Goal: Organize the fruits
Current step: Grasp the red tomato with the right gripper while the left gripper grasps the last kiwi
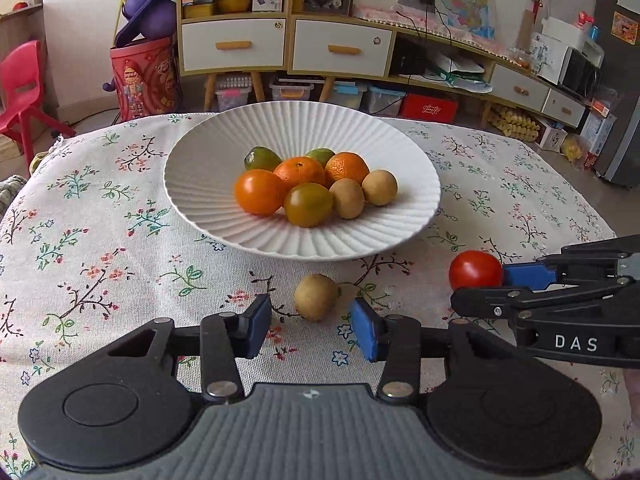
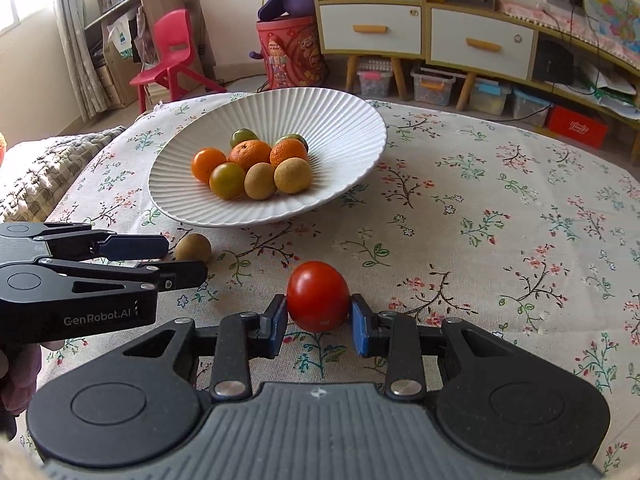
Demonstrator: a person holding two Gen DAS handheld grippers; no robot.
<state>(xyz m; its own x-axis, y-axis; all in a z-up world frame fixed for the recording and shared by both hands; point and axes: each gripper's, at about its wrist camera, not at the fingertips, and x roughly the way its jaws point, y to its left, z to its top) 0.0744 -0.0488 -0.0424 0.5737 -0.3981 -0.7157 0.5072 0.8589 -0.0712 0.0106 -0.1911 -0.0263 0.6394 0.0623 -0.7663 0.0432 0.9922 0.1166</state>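
A small brown fruit lies on the flowered cloth just in front of the white ribbed plate. My left gripper is open on either side of the fruit's near end, and its blue pads do not touch it. My right gripper is shut on a red tomato, just above the cloth to the right of the brown fruit. The plate holds several fruits: orange, green and brown ones.
The flowered tablecloth covers the whole table. A folded blanket lies off the table's left edge. Behind the table stand a red chair, a red bin and a drawer cabinet.
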